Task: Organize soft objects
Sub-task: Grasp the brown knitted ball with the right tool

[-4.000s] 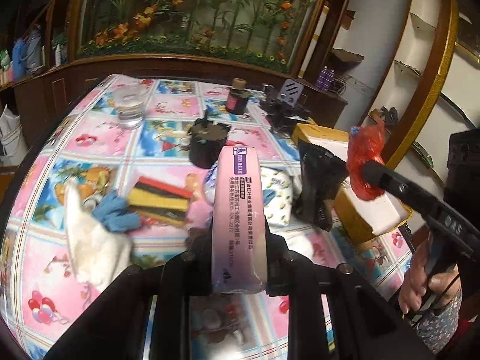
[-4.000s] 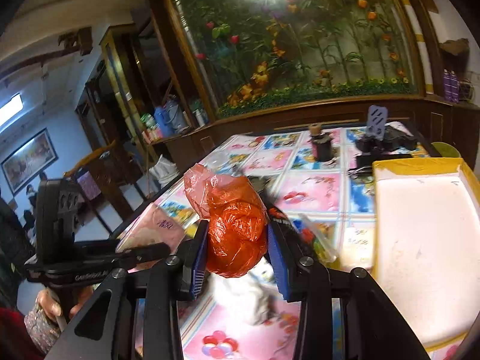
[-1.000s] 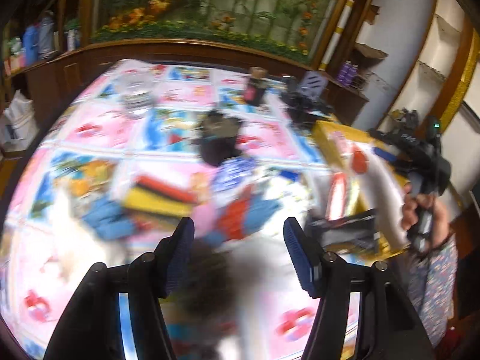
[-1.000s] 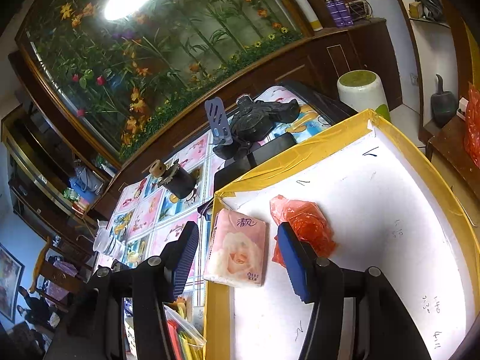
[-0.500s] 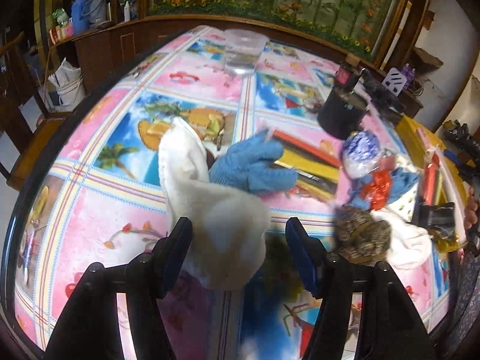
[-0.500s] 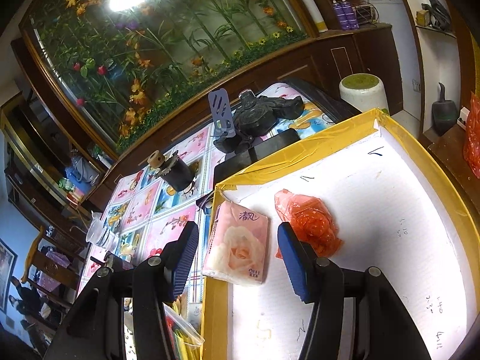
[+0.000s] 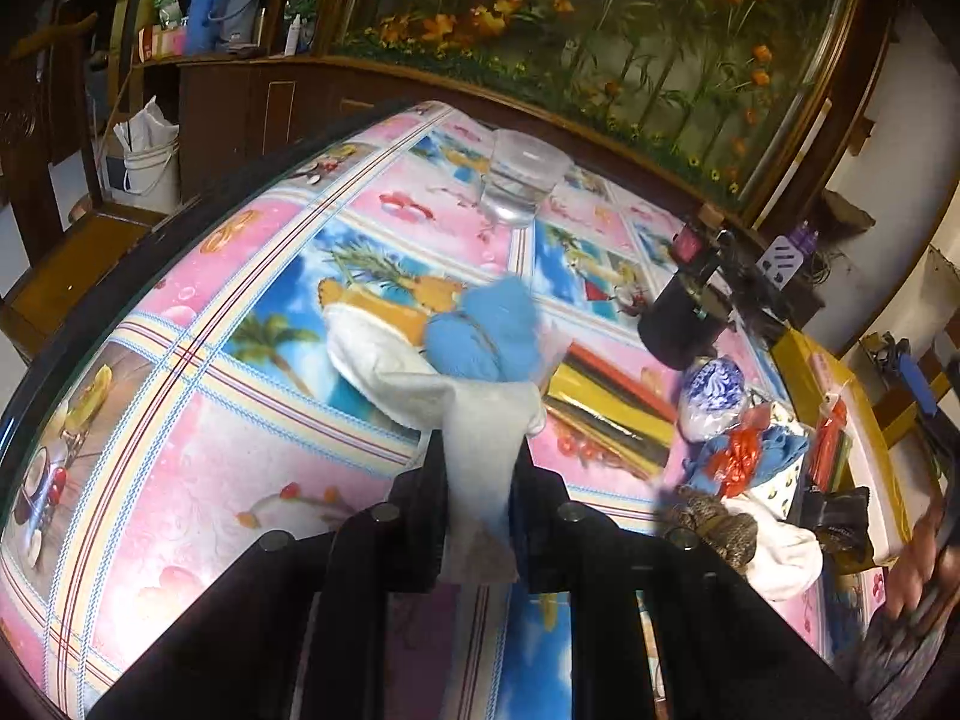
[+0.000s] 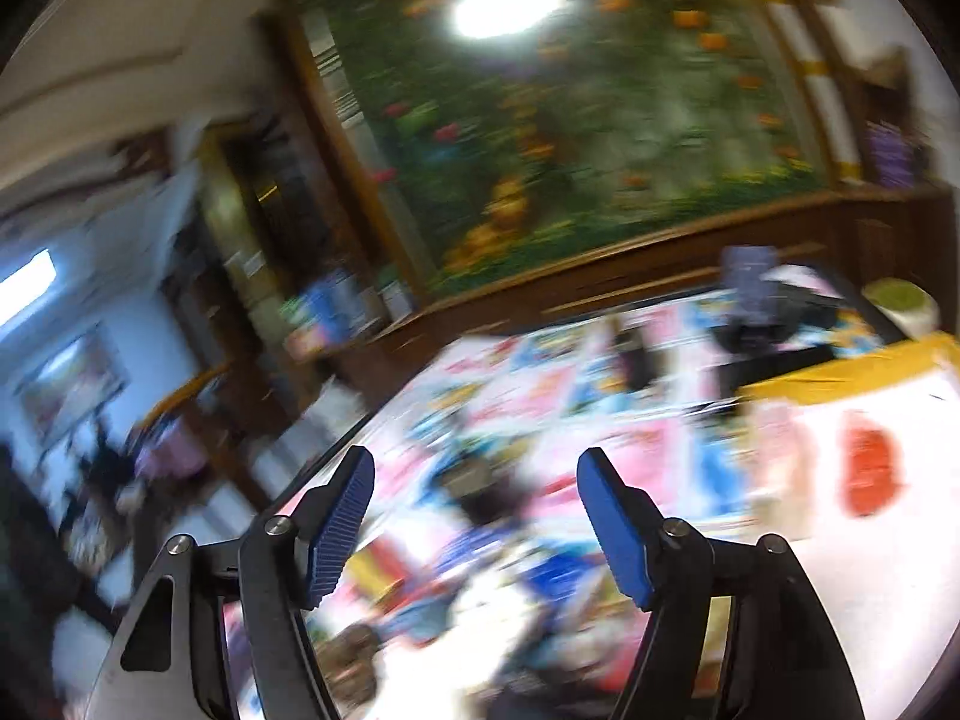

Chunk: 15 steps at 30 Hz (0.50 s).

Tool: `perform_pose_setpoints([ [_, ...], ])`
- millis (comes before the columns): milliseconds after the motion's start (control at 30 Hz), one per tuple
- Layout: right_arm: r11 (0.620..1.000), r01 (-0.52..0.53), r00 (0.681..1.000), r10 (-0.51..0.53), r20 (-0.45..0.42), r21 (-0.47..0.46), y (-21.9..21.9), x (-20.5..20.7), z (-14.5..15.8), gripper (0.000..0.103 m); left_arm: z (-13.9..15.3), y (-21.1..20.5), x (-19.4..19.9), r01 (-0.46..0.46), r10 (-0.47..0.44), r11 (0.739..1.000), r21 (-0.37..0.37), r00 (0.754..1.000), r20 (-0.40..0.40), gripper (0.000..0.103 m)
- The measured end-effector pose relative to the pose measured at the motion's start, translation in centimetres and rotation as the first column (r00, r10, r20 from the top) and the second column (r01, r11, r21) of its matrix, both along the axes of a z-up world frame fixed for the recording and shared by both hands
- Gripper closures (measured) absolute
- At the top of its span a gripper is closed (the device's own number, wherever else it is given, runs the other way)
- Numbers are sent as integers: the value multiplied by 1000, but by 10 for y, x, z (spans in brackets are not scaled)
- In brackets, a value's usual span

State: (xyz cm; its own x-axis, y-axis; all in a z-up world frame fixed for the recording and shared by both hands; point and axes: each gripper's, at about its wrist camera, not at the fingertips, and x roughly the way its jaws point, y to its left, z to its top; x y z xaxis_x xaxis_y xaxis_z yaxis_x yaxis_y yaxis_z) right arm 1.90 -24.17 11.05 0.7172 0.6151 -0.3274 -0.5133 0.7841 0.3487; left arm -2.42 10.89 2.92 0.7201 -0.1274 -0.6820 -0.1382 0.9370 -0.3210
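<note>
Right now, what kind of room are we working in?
Probably a home dining or living room: a table under a cartoon-print cloth, a large framed flower mural above dark wood cabinets, and a glass of water among household clutter.

- Open tablecloth point(image 7: 198, 438) lies left of my left fingers.
- A glass point(image 7: 523, 185) stands ahead.
- Right, a crowded pile point(image 7: 738, 450) blocks the way to the box point(image 7: 870, 438).
</note>
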Motion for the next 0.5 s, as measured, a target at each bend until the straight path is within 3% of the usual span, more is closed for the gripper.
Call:
perform_pose_setpoints([
  [100, 960, -240, 970, 230, -80, -147, 81, -18, -25, 28, 3, -2, -2, 9, -9, 1000, 3, 1000, 28, 86],
  [167, 913, -327, 943, 298, -146, -245, 117, -25, -44, 28, 4, -4, -2, 12, -12, 1000, 9, 999, 38, 86],
  [267, 866, -341, 939, 301, -164, -366, 140, -32, -62, 28, 6, -5, -3, 28, -28, 1000, 7, 998, 53, 86],
  [400, 847, -370, 928, 313, -204, -381, 145, -29, -73, 28, 7, -8, -4, 46, -46, 999, 5, 997, 65, 86],
  [500, 796, -374, 927, 311, -210, -475, 161, -32, -86, 28, 7, -8, -4, 54, -54, 999, 4, 996, 70, 86],
])
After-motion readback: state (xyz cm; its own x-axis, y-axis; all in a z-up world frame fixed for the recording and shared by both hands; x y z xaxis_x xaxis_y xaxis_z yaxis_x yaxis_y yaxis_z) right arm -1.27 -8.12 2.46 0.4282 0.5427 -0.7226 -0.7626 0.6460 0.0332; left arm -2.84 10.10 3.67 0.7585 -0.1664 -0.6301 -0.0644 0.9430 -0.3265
